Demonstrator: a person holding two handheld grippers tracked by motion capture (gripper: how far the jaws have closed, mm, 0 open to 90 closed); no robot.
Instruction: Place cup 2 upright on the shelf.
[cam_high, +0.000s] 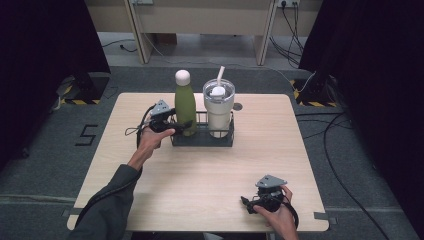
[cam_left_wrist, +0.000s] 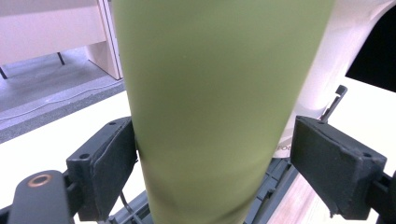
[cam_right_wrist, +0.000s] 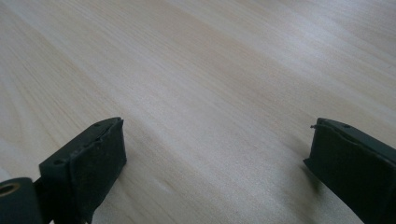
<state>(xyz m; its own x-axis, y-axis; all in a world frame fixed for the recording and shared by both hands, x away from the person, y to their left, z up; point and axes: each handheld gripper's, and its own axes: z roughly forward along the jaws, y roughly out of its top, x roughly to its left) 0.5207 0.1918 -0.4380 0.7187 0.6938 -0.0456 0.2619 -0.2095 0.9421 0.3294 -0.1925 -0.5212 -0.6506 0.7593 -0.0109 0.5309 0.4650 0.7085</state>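
A green bottle (cam_high: 184, 105) with a cream cap stands in a black wire rack (cam_high: 202, 139) at the back middle of the table, beside a cream tumbler (cam_high: 219, 110) with a straw. My left gripper (cam_high: 186, 125) reaches in from the left and is open around the bottle's lower body. In the left gripper view the bottle (cam_left_wrist: 215, 93) stands between the jaws of that gripper (cam_left_wrist: 215, 154). The left jaw touches it and a thin gap shows at the right jaw. My right gripper (cam_high: 246, 202) rests near the front right edge, open, with only bare wood between its jaws (cam_right_wrist: 215, 154).
The light wooden table (cam_high: 200, 175) has a small round hole cover (cam_high: 237, 106) behind the rack. Black curtains hang at both sides, cables lie on the floor to the right, and a desk stands at the back.
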